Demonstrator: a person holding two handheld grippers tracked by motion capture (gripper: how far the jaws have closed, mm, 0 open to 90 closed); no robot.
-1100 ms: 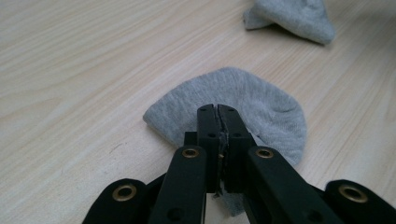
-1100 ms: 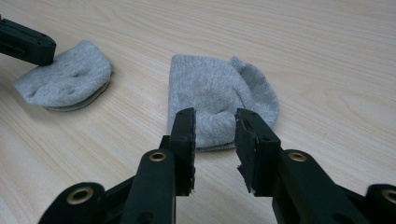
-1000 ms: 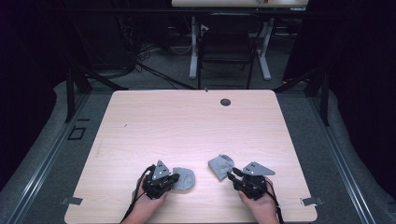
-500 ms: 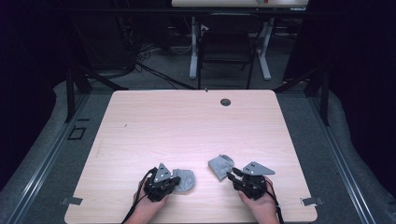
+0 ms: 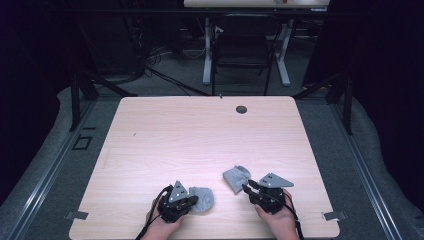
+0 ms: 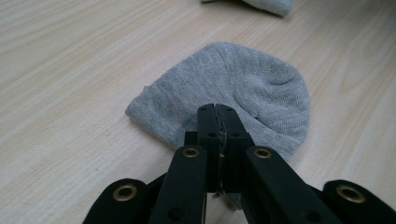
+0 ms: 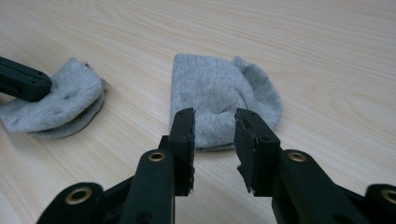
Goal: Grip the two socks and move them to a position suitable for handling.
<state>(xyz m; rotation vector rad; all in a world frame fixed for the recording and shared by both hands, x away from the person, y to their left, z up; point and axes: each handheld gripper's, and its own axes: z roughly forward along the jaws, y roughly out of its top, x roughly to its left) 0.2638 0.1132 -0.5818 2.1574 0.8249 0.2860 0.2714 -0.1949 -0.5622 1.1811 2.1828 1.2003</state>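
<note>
My left fingers (image 6: 218, 122) pinched tight on near edge of left grey sock (image 6: 233, 88), lying flat on tabletop (image 5: 200, 135) near front edge; my right fingers (image 7: 214, 135) parted, nothing gripped, tips just over near edge of right grey sock (image 7: 219, 100), folded, flat; socks apart, side by side, left hand (image 5: 162, 227) behind its gripper

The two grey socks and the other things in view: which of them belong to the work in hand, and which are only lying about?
Belong to the work:
- left sock, pinched at its edge by the shut left gripper
- right sock, in front of the open right gripper

Only lying about:
- dark round spot near the far edge of the table
- chair beyond the table
</note>
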